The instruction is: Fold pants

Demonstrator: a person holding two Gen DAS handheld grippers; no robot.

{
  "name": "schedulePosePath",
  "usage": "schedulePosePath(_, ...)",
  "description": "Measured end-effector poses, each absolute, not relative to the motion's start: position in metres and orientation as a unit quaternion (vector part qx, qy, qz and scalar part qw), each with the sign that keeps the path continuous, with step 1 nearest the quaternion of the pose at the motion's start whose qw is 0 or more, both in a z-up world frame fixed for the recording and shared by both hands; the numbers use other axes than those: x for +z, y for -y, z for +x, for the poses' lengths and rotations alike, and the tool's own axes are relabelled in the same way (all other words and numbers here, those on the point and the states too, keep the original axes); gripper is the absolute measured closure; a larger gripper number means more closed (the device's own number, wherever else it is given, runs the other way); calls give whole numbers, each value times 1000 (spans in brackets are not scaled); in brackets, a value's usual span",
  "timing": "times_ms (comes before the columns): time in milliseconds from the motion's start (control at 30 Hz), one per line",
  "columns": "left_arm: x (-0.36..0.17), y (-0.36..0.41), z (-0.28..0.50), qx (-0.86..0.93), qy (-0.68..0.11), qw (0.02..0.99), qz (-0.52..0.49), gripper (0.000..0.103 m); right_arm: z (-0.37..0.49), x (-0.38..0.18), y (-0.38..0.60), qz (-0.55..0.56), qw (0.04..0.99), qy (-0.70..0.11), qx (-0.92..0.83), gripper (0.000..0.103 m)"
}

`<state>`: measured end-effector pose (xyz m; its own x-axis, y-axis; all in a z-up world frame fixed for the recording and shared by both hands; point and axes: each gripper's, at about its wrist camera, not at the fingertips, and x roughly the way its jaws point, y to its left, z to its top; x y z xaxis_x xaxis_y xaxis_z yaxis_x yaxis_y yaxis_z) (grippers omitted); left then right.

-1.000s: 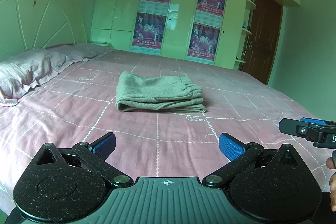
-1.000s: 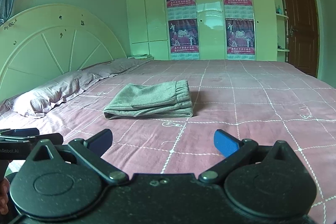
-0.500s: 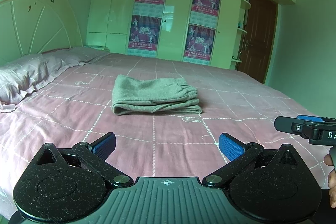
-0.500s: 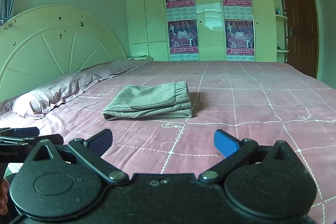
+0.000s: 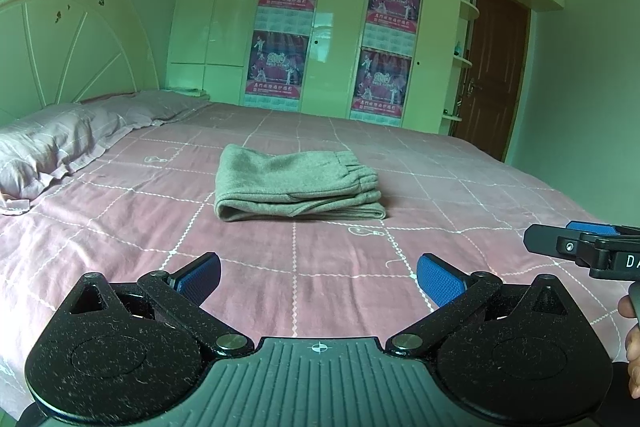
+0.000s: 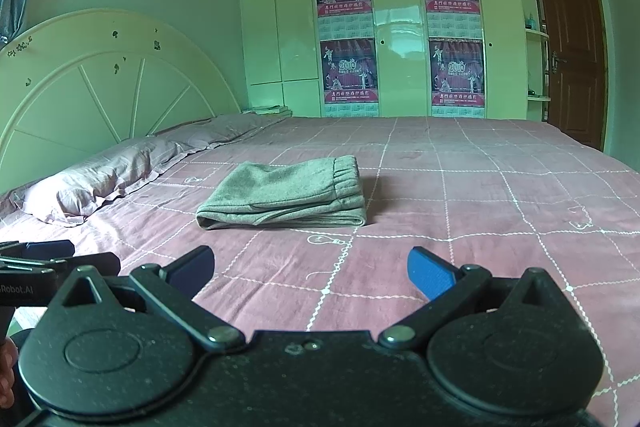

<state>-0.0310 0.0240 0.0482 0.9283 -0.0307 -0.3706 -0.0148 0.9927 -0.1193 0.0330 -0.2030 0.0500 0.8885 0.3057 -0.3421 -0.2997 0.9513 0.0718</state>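
nearest to you, your left gripper has its two blue-padded fingers spread wide and nothing is between them; it is above the front part of the bed sheet and does not touch the cloth. your right gripper is the same, fingers wide apart and empty, above the pink checked sheet. in the left view the right gripper shows at the right edge, with part of your hand under it. further on, the pants lie folded in a flat grey stack near the middle of the bed, the elastic waistband to the right, well apart from both grippers. to the left of them lie the pillows, against the round headboard. behind the bed stand the wardrobe with four posters on its doors, and a brown door at the right
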Motion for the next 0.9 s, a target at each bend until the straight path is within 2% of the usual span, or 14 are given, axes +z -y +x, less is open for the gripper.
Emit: schedulePosePath(900, 53, -20, -34, -5, -168, 985, -46, 0, 30, 56, 209, 0, 971, -173, 166, 6)
